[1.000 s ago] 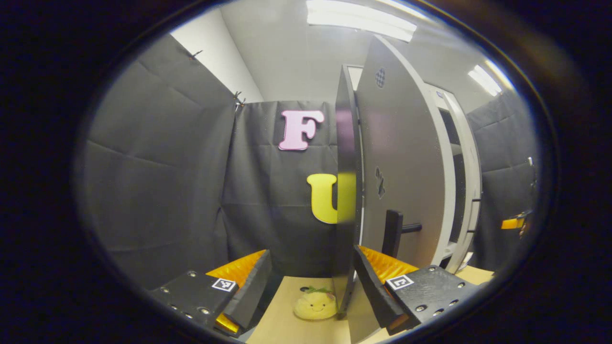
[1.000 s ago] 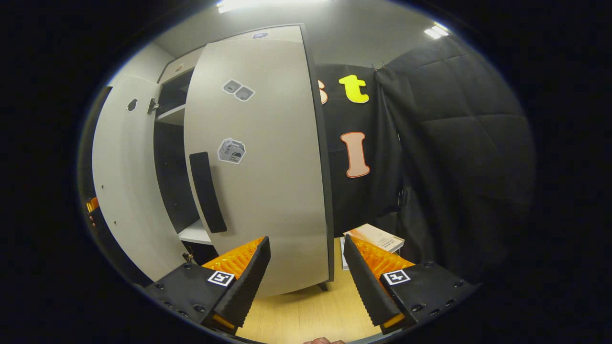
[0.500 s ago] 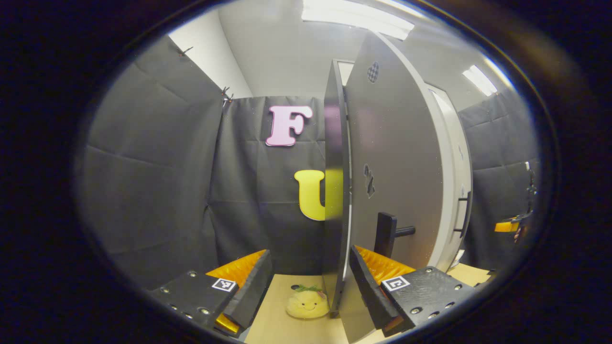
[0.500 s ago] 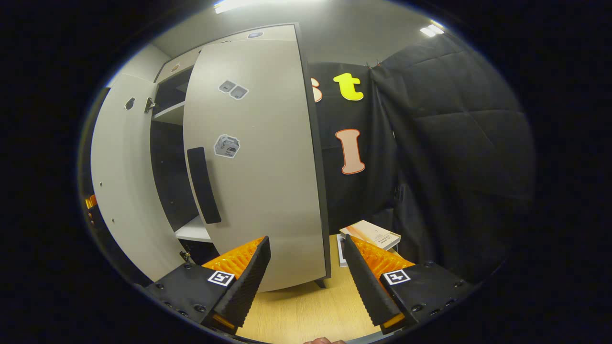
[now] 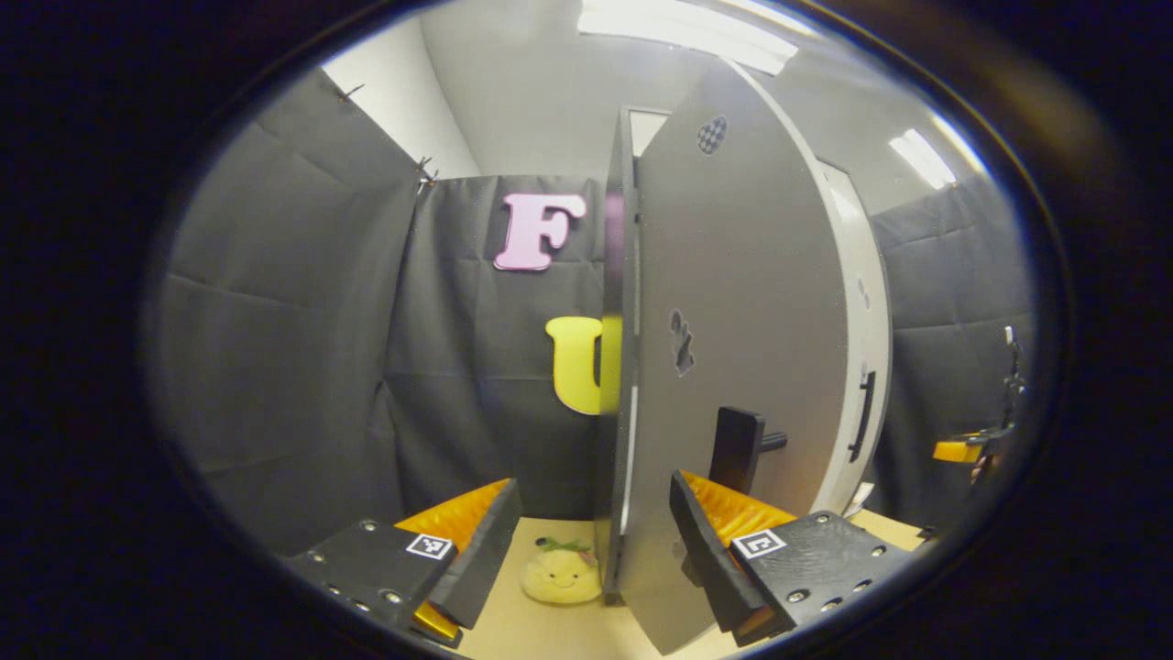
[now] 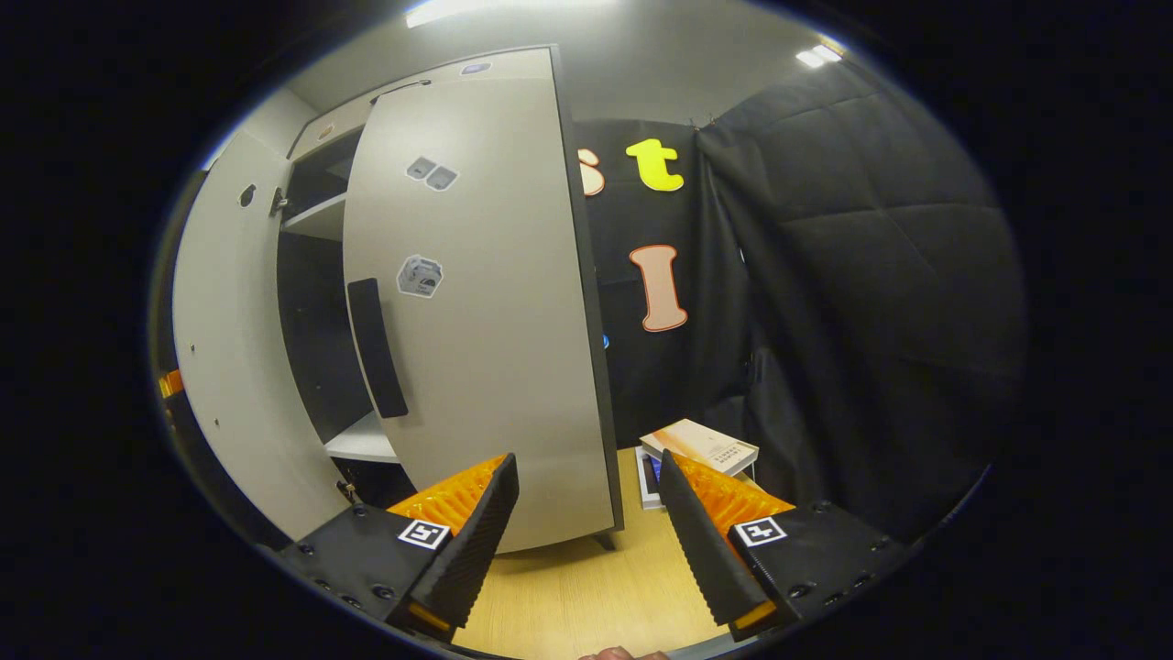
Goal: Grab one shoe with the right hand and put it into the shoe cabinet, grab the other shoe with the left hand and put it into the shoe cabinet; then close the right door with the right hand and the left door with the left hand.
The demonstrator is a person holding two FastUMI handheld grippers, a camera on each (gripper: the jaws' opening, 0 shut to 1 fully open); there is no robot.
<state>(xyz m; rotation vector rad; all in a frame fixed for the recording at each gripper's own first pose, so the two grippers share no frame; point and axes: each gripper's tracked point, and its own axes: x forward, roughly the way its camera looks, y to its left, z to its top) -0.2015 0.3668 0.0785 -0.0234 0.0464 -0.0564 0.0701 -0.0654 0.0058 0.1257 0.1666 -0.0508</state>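
In the left gripper view the cabinet's left door [image 5: 751, 302] stands half open, its front edge [image 5: 612, 412] facing me and its black handle [image 5: 738, 449] just beyond my right finger. My left gripper [image 5: 591, 559] is open, and the door's lower edge shows between its fingers. In the right gripper view the right door [image 6: 486, 348], with a black handle [image 6: 376, 348], stands partly open over the dark cabinet interior [image 6: 307, 321]. My right gripper [image 6: 586, 541] is open just in front of the door's lower edge, holding nothing.
A yellow plush toy [image 5: 559, 577] lies on the wooden floor by the left door's foot. Books [image 6: 701, 445] lie on the floor right of the cabinet. A white shelf [image 6: 362, 442] shows inside. The other gripper's orange [image 5: 958, 449] shows far right.
Both doors have swung further toward the cabinet. In the left gripper view the opening between them has dropped out of sight. Both grippers stayed open.
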